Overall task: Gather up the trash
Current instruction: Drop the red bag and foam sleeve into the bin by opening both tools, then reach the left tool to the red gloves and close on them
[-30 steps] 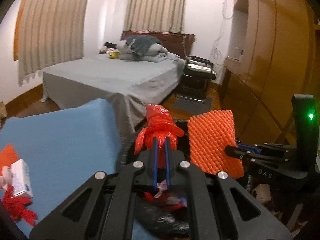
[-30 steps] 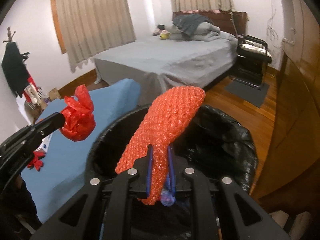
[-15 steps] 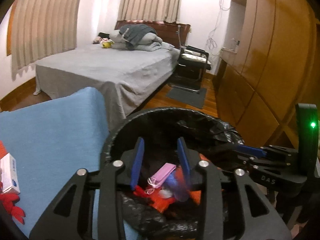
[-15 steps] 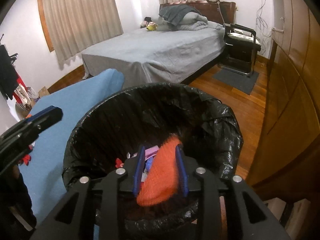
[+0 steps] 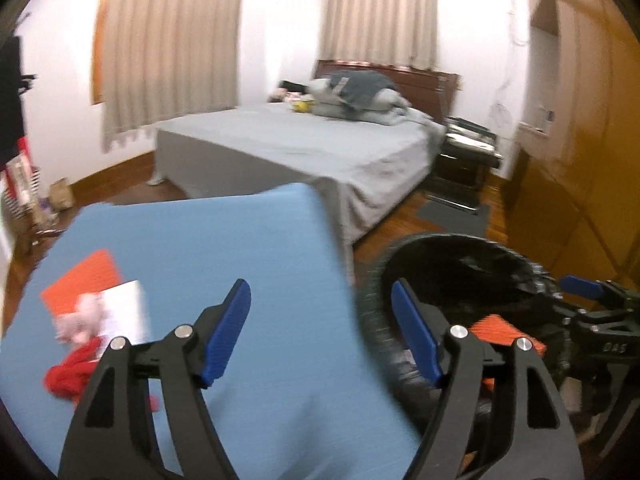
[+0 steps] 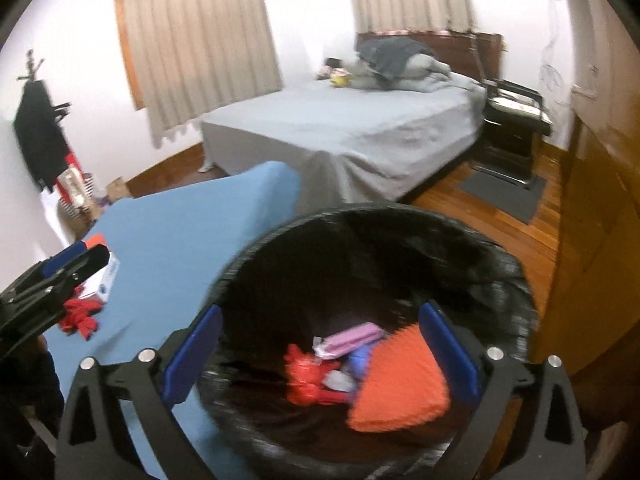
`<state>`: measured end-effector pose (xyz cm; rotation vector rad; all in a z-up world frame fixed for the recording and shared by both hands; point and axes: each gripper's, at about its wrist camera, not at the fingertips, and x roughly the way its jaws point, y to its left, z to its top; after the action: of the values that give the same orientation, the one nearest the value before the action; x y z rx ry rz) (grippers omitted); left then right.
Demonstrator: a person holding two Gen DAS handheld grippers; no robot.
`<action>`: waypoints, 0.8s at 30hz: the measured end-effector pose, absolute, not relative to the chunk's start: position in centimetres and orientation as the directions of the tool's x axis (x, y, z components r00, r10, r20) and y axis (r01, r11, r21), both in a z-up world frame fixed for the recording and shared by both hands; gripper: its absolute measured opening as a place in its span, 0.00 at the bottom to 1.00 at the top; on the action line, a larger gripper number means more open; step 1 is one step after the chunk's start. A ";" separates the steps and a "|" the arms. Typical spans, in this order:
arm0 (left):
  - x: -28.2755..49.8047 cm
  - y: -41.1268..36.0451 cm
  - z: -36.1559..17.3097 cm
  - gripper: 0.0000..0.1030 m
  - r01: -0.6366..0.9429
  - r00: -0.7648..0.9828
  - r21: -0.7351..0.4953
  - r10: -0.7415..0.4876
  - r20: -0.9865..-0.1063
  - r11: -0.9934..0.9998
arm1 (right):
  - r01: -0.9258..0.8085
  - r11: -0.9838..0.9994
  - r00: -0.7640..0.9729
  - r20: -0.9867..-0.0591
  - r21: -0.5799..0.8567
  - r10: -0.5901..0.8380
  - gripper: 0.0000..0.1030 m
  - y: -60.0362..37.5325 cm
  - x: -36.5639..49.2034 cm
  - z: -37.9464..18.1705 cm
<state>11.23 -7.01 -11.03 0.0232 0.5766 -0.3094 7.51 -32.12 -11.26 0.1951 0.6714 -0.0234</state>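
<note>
A black bin lined with a black bag (image 6: 516,280) stands beside the blue-covered table (image 6: 168,248). Inside lie an orange foam net (image 6: 404,388), a red plastic bag (image 6: 304,376) and a pink packet (image 6: 352,338). My right gripper (image 6: 320,356) is open and empty above the bin. My left gripper (image 5: 320,332) is open and empty over the table's right edge (image 5: 240,264), beside the bin (image 5: 460,256). On the table's left lie a red scrap (image 5: 74,372), a pink scrap (image 5: 78,320), a white box (image 5: 124,312) and an orange piece (image 5: 84,276).
A grey bed (image 5: 304,148) stands behind the table. A wooden wardrobe (image 5: 592,140) fills the right side. A black stand (image 5: 464,160) and a grey mat (image 5: 452,212) are on the wooden floor past the bin.
Both grippers opened and dropped the red bag and the orange foam net into the bin. The left gripper has since swung left over the table; the right has lifted slightly.
</note>
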 end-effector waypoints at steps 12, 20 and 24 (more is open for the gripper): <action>10.1 5.4 -11.6 0.70 0.017 0.831 0.004 -0.012 -0.556 1.000 | -0.113 0.975 0.781 -0.589 0.191 0.206 0.94 -21.9 10.9 -11.7; 10.4 11.3 -13.2 0.70 -0.091 0.803 0.025 0.088 -0.589 0.996 | -0.202 0.964 0.744 -0.612 0.174 0.267 0.94 -16.7 12.3 -13.3; 10.5 13.2 -14.2 0.70 -0.131 0.786 0.006 0.107 -0.609 0.991 | -0.225 0.960 0.727 -0.627 0.166 0.279 0.94 -15.2 12.9 -14.0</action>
<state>10.47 13.25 -14.22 -0.0374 0.6540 0.1285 12.87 -15.17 -13.95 0.0808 0.7035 0.2782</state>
